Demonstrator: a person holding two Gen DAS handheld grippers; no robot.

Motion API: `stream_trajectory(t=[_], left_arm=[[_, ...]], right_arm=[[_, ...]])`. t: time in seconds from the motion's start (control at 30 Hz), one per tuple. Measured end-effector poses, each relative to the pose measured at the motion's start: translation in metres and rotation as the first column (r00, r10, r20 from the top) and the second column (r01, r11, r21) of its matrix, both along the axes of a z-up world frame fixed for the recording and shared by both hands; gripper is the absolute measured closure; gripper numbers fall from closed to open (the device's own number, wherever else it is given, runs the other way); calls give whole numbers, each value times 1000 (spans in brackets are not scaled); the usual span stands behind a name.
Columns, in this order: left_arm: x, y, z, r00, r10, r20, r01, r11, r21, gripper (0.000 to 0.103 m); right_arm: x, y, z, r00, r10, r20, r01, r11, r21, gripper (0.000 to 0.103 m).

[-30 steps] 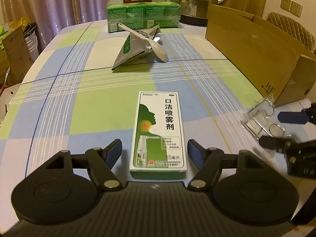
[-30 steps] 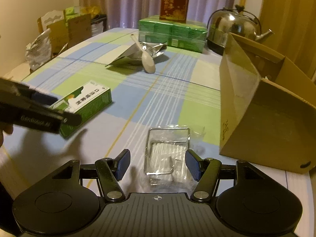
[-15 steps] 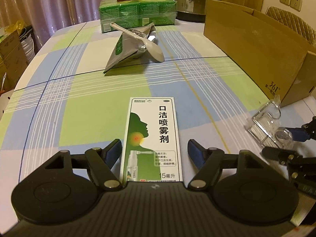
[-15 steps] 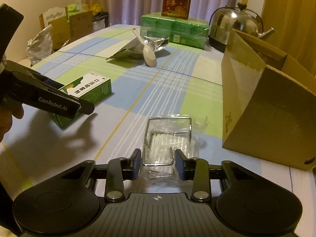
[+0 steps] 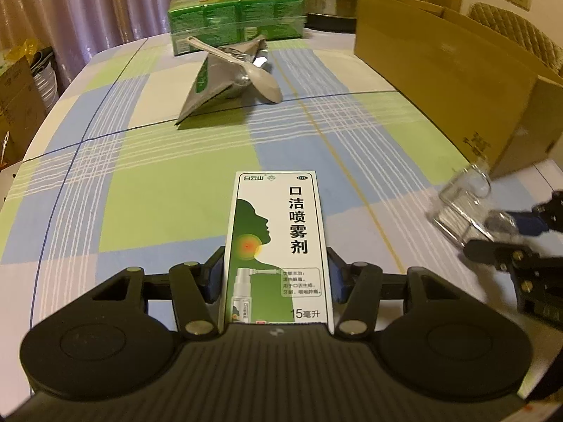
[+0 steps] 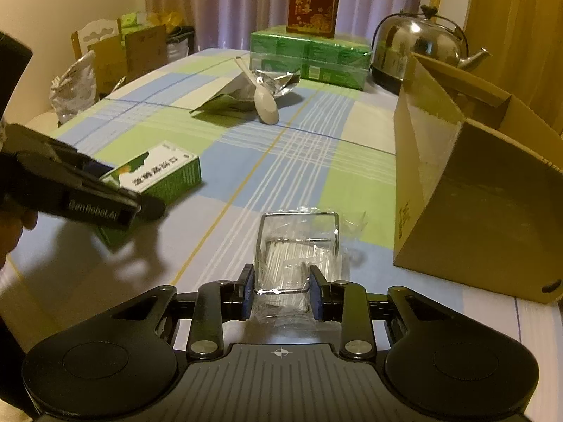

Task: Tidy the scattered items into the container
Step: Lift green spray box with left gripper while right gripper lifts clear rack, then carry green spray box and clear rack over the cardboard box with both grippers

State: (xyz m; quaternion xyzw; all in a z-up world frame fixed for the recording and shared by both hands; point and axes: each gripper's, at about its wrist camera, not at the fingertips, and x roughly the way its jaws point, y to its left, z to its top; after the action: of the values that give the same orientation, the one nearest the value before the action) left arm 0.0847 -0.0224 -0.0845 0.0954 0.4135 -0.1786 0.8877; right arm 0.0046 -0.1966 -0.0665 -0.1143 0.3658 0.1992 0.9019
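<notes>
Left tongs (image 5: 276,283): closed onto the long sides of the spray box (image 5: 278,246), blue pads pressed against both flanks of its near half.
Right tongs (image 6: 281,293): narrowed around the clear plastic case (image 6: 297,249), pads touching its near end on either side.
Spray box: white and green, printed face up, lying flat near the front edge of the surface (image 5: 140,193), far end pointing toward the middle.
Clear plastic case: transparent, with thin pale sticks inside, at the front right of the surface, just beside the near corner of the cardboard box (image 6: 475,190).
Cardboard box: open-topped, along the right edge of the surface, its tall flap up on the side facing the middle.
Spoon (image 6: 262,96): white, propped bowl-down on a crumpled foil pouch (image 6: 246,88) toward the far middle of the surface.
Green packs (image 6: 309,56): stacked at the far edge, a dark red carton (image 6: 311,1) on top.
Kettle (image 6: 418,45): steel, at the far right corner behind the cardboard box.
</notes>
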Motion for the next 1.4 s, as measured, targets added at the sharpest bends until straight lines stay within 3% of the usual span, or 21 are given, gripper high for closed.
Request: stream_trajectory(t=[0.63, 0.97, 1.4], left_arm=[[-55, -6, 65, 998, 21, 66, -16, 997, -71, 52], [-63, -39, 99, 990, -53, 133, 65, 994, -86, 52], [-52, -100, 121, 971, -168, 172, 188, 976, -108, 52]], right_arm=[[-36, -16, 67, 991, -14, 133, 2, 996, 87, 75], [-48, -33, 102, 967, -42, 251, 21, 996, 82, 75], [-38, -99, 128, 931, -202, 303, 179, 979, 103, 75]])
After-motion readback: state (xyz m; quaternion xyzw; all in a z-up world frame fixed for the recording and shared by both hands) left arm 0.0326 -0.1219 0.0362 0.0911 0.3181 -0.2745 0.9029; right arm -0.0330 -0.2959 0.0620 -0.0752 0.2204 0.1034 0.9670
